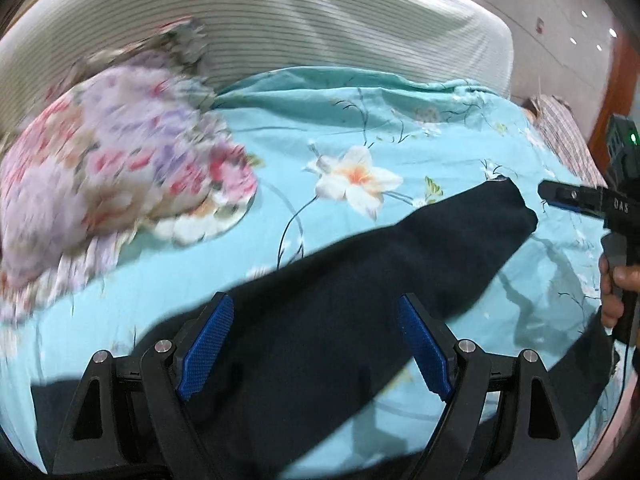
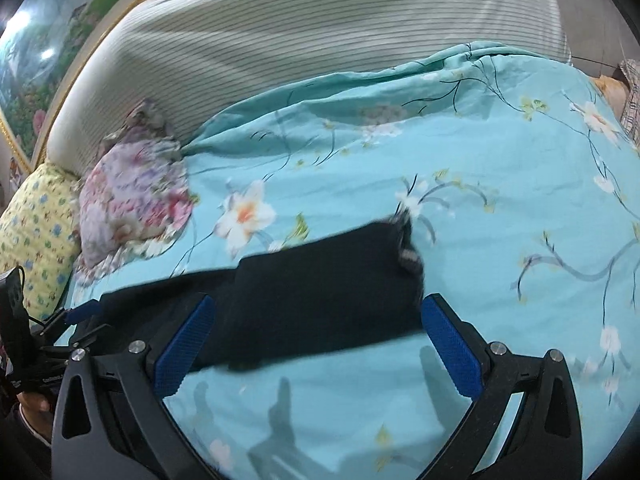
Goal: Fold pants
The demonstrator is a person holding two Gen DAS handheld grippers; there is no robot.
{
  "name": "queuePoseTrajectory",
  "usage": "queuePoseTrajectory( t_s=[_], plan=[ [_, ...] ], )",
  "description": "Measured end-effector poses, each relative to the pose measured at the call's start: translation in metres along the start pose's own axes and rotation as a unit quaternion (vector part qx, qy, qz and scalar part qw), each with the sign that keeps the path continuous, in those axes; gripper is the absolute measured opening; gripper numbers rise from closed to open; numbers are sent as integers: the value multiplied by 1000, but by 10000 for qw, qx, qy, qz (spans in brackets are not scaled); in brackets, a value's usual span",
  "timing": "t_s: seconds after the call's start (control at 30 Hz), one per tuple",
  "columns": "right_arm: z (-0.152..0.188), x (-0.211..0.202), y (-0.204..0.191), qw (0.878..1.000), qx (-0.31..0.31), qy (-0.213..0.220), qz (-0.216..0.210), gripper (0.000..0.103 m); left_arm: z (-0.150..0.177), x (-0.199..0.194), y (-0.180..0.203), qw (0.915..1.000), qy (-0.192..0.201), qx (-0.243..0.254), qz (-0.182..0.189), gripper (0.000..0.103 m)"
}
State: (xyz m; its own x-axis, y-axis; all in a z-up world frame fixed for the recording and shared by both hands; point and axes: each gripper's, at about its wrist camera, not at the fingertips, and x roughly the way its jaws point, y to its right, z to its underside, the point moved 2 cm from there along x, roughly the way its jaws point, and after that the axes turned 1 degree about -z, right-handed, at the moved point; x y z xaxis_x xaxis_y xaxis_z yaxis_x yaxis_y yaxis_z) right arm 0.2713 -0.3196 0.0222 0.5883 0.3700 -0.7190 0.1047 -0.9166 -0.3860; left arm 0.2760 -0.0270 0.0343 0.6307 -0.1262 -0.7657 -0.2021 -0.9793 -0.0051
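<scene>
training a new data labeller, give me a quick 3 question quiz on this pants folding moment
1. True or false: the left gripper has its fingers shut on the dark pants.
2. Which thing lies at the head of the bed beside the turquoise floral sheet?
A. a purple floral cloth bundle
B. a red towel
C. a folded white shirt
3. Fill in: in the right wrist view, the right gripper hangs with fingers spread over the cuff end of the ____.

Key
1. False. Both blue pads stand wide apart above the fabric.
2. A.
3. Pants.
</scene>
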Motion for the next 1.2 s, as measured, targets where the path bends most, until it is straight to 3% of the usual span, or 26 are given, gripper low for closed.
queuePoseTrajectory(
  t_s=[0.33,0.47,0.57,0.63,0.67,0.7,0.73,0.77,0.8,0.83,1.07,1.2],
  plan=[
    [-38,43,31,9995,116,-296,64,102,-35,71,-1,9969,-471,491,392,84],
    [-42,61,41,9986,174,-505,48,96,-35,96,-2,9937,-791,577,553,84],
    [-41,70,46,9976,259,-641,-39,86,-29,113,0,9889,-1098,604,795,81],
    [-40,76,48,9969,255,-738,-68,78,-25,119,2,9877,-1188,732,707,65],
    [-40,78,48,9968,213,-766,-27,69,-24,119,3,9880,-1155,792,657,61],
    [-40,78,47,9969,180,-771,-2,55,-24,117,5,9873,-1137,814,756,43],
    [-41,78,48,9968,175,-780,-6,46,-25,115,7,9860,-1163,786,903,14],
    [-42,79,48,9967,200,-792,-25,31,-25,113,8,9845,-1211,736,1035,8],
    [-44,76,50,9966,254,-776,-67,18,-25,108,9,9848,-1172,740,1044,7],
    [-45,73,50,9968,280,-739,-97,14,-25,102,12,9852,-1101,817,1028,5],
    [-42,23,47,9984,202,-399,-340,11,-5,30,36,9832,-691,1034,1338,4],
    [-30,-8,45,9985,61,-267,-471,11,13,1,47,9809,-667,967,1549,4]
  ],
)
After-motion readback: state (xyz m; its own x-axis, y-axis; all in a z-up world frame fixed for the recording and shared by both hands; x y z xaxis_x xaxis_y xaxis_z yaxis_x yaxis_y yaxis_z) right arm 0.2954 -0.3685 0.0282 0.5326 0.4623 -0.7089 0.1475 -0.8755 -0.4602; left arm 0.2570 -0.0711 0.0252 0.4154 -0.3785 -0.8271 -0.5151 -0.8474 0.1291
